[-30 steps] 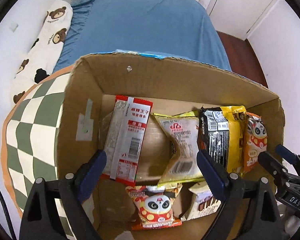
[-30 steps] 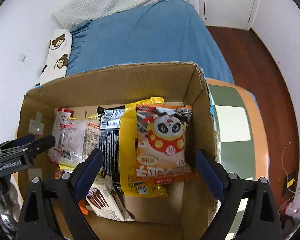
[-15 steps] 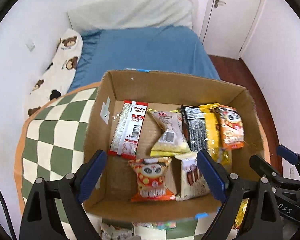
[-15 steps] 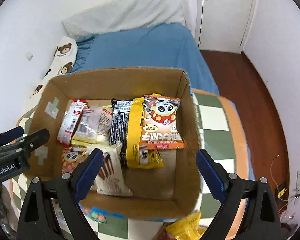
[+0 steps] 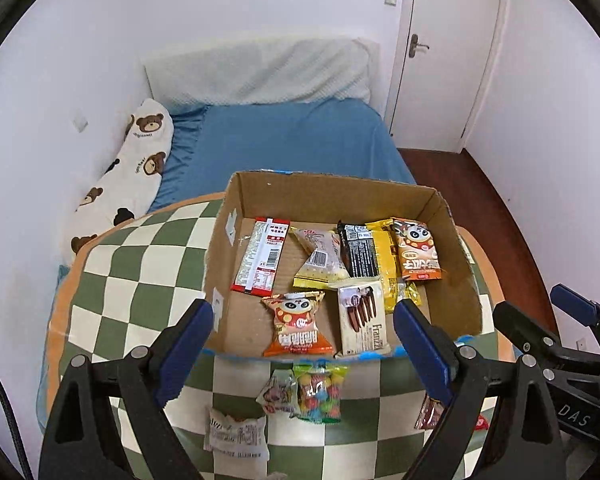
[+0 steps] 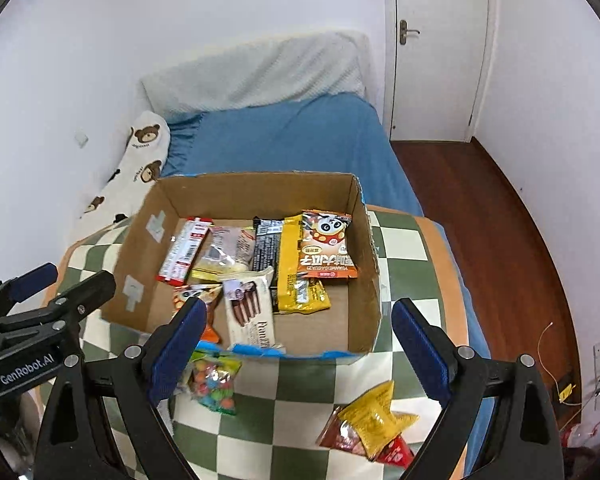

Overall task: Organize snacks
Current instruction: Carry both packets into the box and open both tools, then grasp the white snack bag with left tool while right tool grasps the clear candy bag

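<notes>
A cardboard box (image 5: 332, 194) (image 6: 364, 312) stands on a green-and-white checked table (image 5: 140, 280) (image 6: 312, 412) and holds several snack packs, among them a red strip pack (image 5: 262, 256), a panda pack (image 5: 296, 330) and a Franzzi pack (image 5: 362, 320). Loose on the table in front of the box lie a candy bag (image 5: 318, 392) (image 6: 214, 382), a white packet (image 5: 238, 434), and a yellow pack (image 6: 376, 416) on red packs. My left gripper (image 5: 302, 346) and right gripper (image 6: 294, 344) are both open and empty, held back above the table's front.
A bed with a blue sheet (image 5: 292, 144) and a bear-print pillow (image 5: 128, 176) lies behind the table. A white door (image 6: 432, 48) and wooden floor (image 6: 496, 232) are at the right. Each gripper shows at the other view's edge.
Both grippers have pulled back and up from inside the box, so the whole box, the table and the loose snacks in front have come into view. Both stay open.
</notes>
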Demonstrator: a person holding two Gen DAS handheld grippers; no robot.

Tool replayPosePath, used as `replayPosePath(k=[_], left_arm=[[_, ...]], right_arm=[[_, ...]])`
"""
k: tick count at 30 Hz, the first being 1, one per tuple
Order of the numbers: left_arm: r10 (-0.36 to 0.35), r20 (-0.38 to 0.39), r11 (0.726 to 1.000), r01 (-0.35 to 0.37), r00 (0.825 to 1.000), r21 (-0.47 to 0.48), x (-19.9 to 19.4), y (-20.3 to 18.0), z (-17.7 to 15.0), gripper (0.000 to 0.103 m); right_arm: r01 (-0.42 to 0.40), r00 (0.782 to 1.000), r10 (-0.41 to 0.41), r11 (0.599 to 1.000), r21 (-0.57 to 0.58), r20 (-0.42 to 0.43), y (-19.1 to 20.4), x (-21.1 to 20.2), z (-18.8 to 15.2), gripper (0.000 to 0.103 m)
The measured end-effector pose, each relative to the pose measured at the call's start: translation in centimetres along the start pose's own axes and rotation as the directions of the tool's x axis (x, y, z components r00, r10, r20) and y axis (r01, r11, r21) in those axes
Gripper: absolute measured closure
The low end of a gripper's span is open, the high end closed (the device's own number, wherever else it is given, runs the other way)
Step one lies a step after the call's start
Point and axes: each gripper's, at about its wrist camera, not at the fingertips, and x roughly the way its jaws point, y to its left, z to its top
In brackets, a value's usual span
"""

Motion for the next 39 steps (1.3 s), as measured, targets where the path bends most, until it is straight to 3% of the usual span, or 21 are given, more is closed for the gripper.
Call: replayPosePath(k=[8,11,13,17,22,24,29,31,32,33,35,39], left_arm=[[0.005,-0.014,0.999,-0.005,1.000,-0.034,-1.5,1.6,-3.1,0.010],[0.025,-0.089,0.998,-0.030,0.996,-0.050,0.3,3.0,-5.1,0.010],[0.050,-0.155,0.996,-0.060,0.987,-0.063,2.0,4.3,-6.9,0.011],[0.104,-0.272,0.990,-0.127,0.957,-0.066,5.4,6.5,-10.1,0.011],[0.148,-0.399,0.976,-0.199,0.905,-0.090,9.0,9.6,-14.0,0.011],[0.149,-0.430,0.973,-0.211,0.890,-0.099,10.0,10.4,-15.0,0.011],[0.065,-0.515,0.974,-0.168,0.855,-0.155,12.5,11.5,-17.3,0.011],[0.026,-0.531,0.975,-0.139,0.847,-0.173,13.3,11.7,-17.8,0.011],[0.016,-0.536,0.978,-0.125,0.844,-0.168,13.7,11.7,-17.9,0.011],[0.009,-0.546,0.983,-0.108,0.838,-0.149,14.2,11.4,-18.0,0.011],[-0.016,-0.553,0.990,-0.066,0.833,-0.127,14.9,11.0,-18.1,0.011],[-0.065,-0.588,0.996,0.014,0.806,-0.090,16.9,10.4,-18.8,0.011]], right_arm=[[-0.070,0.996,0.074,0.995,0.069,-0.052,-0.2,-1.4,-3.0,0.005],[-0.088,0.987,0.103,0.989,0.115,-0.122,-1.0,0.6,-5.0,0.005],[-0.112,0.970,0.142,0.982,0.155,-0.199,-1.3,3.2,-7.0,0.005],[-0.144,0.936,0.192,0.974,0.174,-0.297,-0.5,8.0,-9.5,0.005],[-0.224,0.883,0.282,0.956,0.191,-0.374,2.5,14.1,-11.2,0.006],[-0.239,0.878,0.284,0.958,0.161,-0.386,4.3,16.2,-11.6,0.009],[-0.236,0.861,0.279,0.960,0.153,-0.424,7.6,20.3,-12.7,0.011],[-0.215,0.880,0.252,0.967,0.136,-0.402,8.7,21.2,-13.0,0.015],[-0.215,0.885,0.248,0.968,0.126,-0.394,9.1,21.2,-13.0,0.020],[-0.211,0.888,0.241,0.970,0.119,-0.393,9.4,21.3,-13.1,0.032],[-0.189,0.885,0.222,0.975,0.119,-0.409,9.7,21.3,-13.3,0.042],[-0.153,0.876,0.191,0.981,0.121,-0.444,9.8,21.2,-14.5,0.046]])
